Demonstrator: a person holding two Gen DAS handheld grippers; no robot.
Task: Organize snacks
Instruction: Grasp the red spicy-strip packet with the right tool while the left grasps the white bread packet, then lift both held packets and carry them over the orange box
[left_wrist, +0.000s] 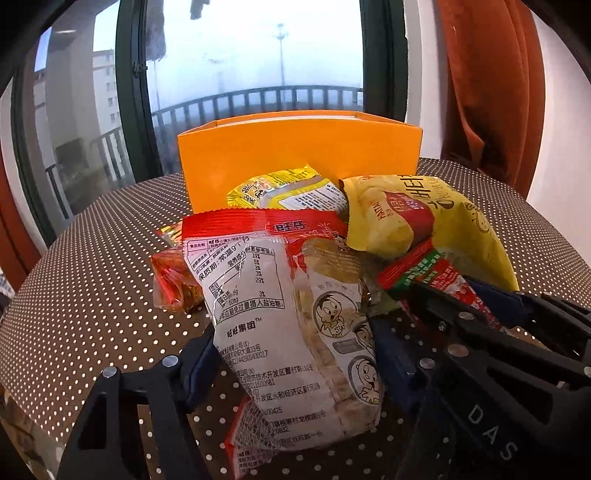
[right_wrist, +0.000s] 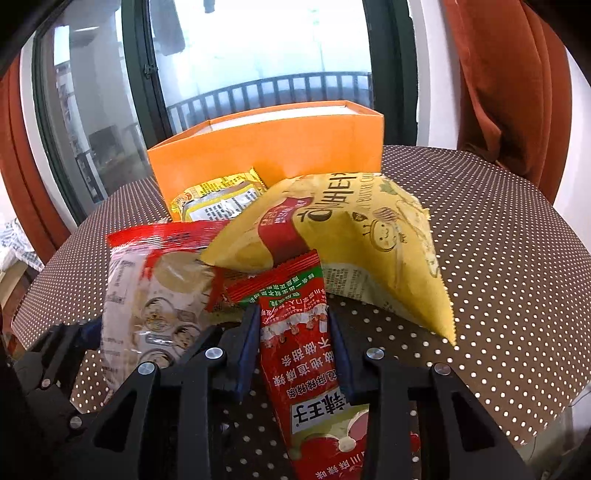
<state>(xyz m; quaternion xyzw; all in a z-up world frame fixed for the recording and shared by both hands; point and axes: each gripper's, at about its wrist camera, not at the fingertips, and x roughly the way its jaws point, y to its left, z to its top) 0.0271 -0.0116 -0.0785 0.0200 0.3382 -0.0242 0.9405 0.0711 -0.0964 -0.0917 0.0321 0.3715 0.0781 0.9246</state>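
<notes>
So the counter (left_wrist: 110, 280) had a brown cloth with white polka dots all over it, and its edge curved round at the sides. Behind it was a big window (left_wrist: 255, 55) with dark frames (left_wrist: 131, 92), and outside you could see a balcony railing (left_wrist: 258, 98), a pale building (left_wrist: 105, 88) off to the left and a tall lamp post (left_wrist: 280, 51) in the haze. A rust-orange curtain (left_wrist: 491, 77) hung on the right against a white wall (left_wrist: 424, 74). Something dark hung up top by the glass (left_wrist: 155, 33).
</notes>
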